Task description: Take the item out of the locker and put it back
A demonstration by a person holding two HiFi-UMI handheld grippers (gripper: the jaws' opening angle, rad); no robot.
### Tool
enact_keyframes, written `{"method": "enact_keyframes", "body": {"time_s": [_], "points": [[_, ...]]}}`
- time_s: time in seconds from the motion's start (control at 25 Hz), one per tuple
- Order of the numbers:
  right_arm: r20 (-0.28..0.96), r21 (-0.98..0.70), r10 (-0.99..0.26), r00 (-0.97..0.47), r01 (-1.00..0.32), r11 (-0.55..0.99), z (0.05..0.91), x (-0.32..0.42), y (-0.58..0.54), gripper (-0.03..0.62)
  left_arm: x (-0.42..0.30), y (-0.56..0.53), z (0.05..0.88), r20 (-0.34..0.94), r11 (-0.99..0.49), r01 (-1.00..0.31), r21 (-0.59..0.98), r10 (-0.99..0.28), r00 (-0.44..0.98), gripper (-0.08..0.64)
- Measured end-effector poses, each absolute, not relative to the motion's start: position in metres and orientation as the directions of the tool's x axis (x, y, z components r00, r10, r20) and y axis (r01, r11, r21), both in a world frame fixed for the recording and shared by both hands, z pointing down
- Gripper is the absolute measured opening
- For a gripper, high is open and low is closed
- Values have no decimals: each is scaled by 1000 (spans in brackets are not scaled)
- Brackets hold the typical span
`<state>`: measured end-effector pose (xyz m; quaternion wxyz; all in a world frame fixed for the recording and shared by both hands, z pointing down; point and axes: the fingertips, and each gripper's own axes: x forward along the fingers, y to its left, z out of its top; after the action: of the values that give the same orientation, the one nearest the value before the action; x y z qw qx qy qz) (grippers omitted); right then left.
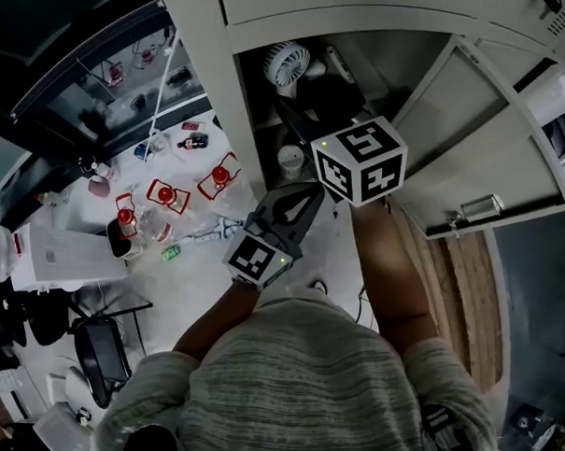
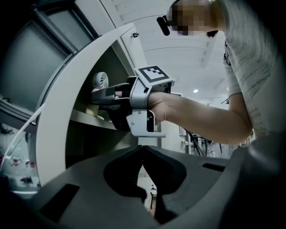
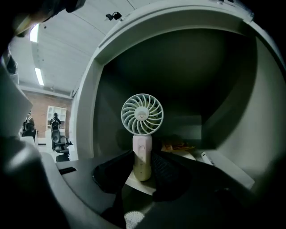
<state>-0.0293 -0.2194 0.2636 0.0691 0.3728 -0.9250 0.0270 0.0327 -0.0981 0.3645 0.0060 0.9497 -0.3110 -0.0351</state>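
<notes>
Reaching into an open grey locker [image 1: 208,74], a person in a striped grey top [image 1: 299,387] works with a hand-held gripper in each hand. The locker's door [image 1: 489,136] stands swung wide, at the right of the head view. To the left of the locker, a white bench [image 1: 196,284] carries small red items [image 1: 167,194] and bottles.

The right hand-held gripper [image 3: 142,166] is inside the compartment, held nearly level. Its jaws are clenched on the pale handle of a small white fan [image 3: 142,114], one pad on each side. The fan stands upright inside the locker, its round grille above the jaws and facing the right gripper view. Its base sits at a white sheet [image 3: 134,182]; whether the two touch cannot be told.

The left hand-held gripper [image 2: 142,154] is outside the locker, beside the right forearm. Its jaws are clenched together with nothing between them.

Behind the fan lies an orange packet [image 3: 176,146]. A pen [image 3: 206,157] rests on the shelf at the right.
</notes>
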Motion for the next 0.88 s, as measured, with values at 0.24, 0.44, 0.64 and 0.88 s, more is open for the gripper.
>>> {"method": "enact_keyframes", "body": {"time_s": [0.24,0.44,0.64,0.88], "points": [[157,-9,-707,-689,-717,697,266,-39,-232,140,25,-103,364,-78,-802,-596,34,-596,799,7],[151,13,-717,-681,-723,690,266,-40,-235,140,24,-107,362,-79,-805,-592,37,-593,801,6],[152,26,-719,-678,-724,689,266,-42,-235,141,22,-110,361,-76,-806,-591,30,-592,803,6],[154,79,-725,-671,-723,686,269,-42,-233,143,25,-111,360,-78,-809,-587,23,-587,806,7]]}}
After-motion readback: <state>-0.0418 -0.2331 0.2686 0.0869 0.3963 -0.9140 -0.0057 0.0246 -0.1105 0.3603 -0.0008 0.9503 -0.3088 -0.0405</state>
